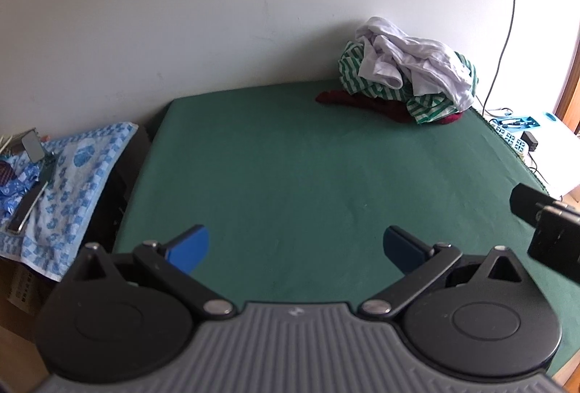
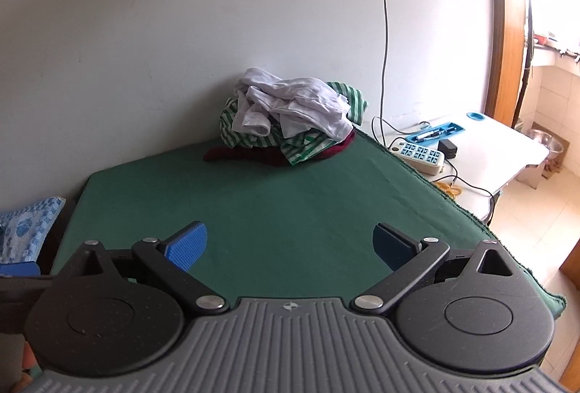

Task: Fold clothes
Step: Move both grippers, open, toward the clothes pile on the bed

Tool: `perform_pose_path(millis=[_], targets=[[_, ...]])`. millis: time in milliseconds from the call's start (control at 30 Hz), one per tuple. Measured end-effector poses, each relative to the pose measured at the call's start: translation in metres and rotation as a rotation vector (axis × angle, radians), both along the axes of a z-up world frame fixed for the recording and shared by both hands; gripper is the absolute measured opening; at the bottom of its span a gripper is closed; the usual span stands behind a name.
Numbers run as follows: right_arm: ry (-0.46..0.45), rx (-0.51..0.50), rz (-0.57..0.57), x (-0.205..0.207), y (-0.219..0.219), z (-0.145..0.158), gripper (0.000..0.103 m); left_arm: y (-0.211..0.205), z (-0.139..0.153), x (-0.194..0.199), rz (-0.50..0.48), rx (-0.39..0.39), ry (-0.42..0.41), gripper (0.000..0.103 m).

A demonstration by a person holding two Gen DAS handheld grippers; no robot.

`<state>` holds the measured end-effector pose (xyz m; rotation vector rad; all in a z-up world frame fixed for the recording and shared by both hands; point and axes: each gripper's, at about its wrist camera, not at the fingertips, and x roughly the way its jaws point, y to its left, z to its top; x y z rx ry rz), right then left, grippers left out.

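A white plastered wall (image 1: 217,12) backs a table covered in green cloth (image 1: 290,175), its far edge meeting the wall. At the far right corner of that cloth lies a pile of clothes (image 1: 406,77): a crumpled white garment (image 1: 417,63) on top, a green-and-white striped garment (image 1: 427,103) under it, and a dark red garment (image 1: 348,99) at the bottom, spilling out to the left.

The left gripper (image 1: 295,248) hovers over the near part of the cloth, blue pads spread wide, nothing between them. The right gripper (image 2: 290,246) is likewise wide apart and empty above the near edge.

Only the left wrist view shows the whole blue-and-white patterned towel (image 1: 72,182) on a lower surface left of the table, with a dark flat tool (image 1: 27,208) lying on it, and part of the right gripper's black body at its right edge. Only the right wrist view shows the white side table (image 2: 507,153) fully, carrying a power strip (image 2: 420,155), a blue pen tray (image 2: 435,132), a wooden door frame (image 2: 507,30), and tiled floor beyond.
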<state>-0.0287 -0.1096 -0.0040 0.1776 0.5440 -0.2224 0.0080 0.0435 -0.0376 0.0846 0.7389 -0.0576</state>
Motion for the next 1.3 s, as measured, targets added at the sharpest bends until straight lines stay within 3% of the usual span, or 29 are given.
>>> perform_pose_path(millis=[533,1300], targets=[[0.028,-0.038,-0.021,-0.001,-0.012,-0.016,0.1,-0.03,-0.004,-0.002,-0.015,0.016,0.009,0.103],[0.004,-0.05,0.002,0.0,-0.021,-0.012,0.099,-0.039,-0.002,-0.003,0.023,0.04,-0.012,0.103]])
